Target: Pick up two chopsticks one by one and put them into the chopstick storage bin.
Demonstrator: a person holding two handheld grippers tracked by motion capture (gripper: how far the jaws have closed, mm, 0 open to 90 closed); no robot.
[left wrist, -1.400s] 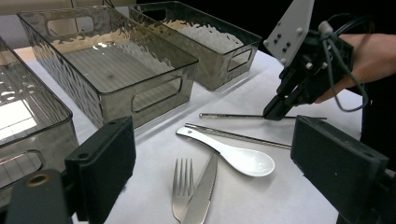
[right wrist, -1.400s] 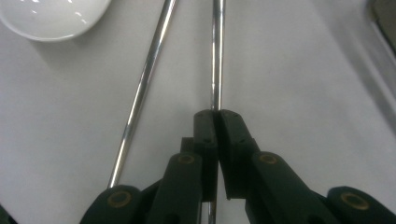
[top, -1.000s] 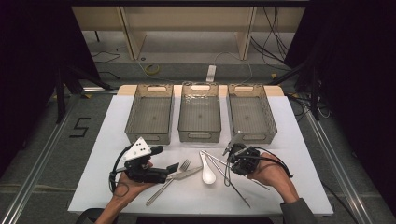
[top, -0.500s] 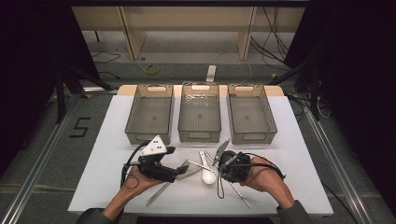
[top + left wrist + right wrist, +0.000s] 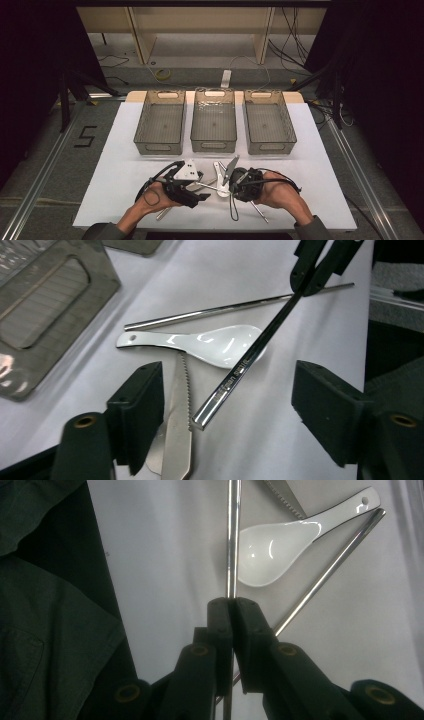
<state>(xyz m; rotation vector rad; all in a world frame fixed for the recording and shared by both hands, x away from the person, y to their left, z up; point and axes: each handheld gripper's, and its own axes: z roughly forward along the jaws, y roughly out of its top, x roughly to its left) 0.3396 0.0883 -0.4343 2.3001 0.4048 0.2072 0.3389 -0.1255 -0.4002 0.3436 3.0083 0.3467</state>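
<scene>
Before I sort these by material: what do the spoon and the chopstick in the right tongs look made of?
The spoon looks like glazed white ceramic, possibly melamine: glossy with soft highlights. The chopstick looks like polished steel: mirror-bright, with square edges.

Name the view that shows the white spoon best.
The left gripper view: the white spoon lies whole, bowl and holed handle, with the held chopstick crossing its bowl. The right gripper view shows it at the top edge, handle foreshortened. The high view shows it small between the grippers.
</scene>
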